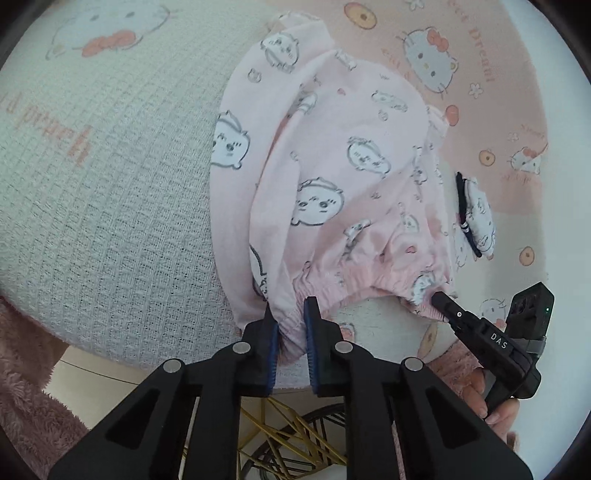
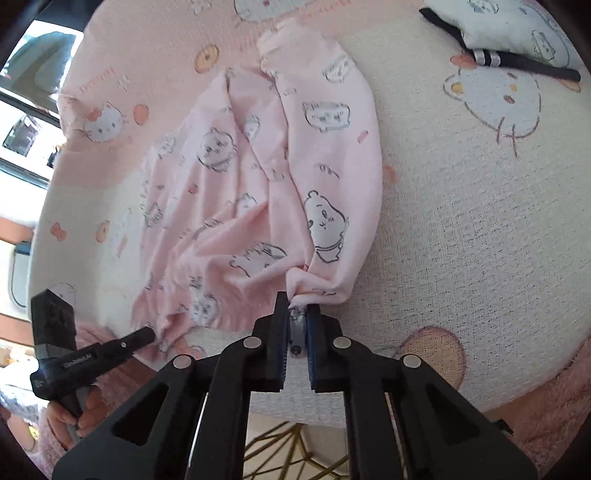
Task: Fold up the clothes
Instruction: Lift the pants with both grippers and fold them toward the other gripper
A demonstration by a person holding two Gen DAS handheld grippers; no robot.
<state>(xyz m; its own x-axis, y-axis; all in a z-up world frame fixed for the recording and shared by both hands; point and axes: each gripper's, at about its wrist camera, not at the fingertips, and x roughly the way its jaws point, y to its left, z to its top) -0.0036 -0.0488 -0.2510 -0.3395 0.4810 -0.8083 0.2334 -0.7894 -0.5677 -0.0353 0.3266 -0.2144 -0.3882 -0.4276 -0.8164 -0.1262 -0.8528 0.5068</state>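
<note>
Pink trousers (image 1: 332, 166) printed with white cartoon animals lie crumpled on a round table under a cartoon-cat cloth (image 1: 110, 192). My left gripper (image 1: 290, 314) is shut on the gathered elastic waistband at the near edge, with fabric bunched between its blue pads. The right gripper (image 1: 439, 297) pinches the same waistband further right. In the right wrist view the right gripper (image 2: 297, 314) is shut on a bunched corner of the trousers (image 2: 258, 184). The left gripper (image 2: 147, 336) bites the hem at lower left, with a hand around its handle.
A small folded white garment with a black band (image 1: 476, 218) lies to the right of the trousers, also seen as a bundle (image 2: 517, 33) at the top right. The table's edge (image 2: 369, 413) runs just under both grippers, above a gold wire frame (image 1: 280, 424). Fluffy pink sleeves flank the view.
</note>
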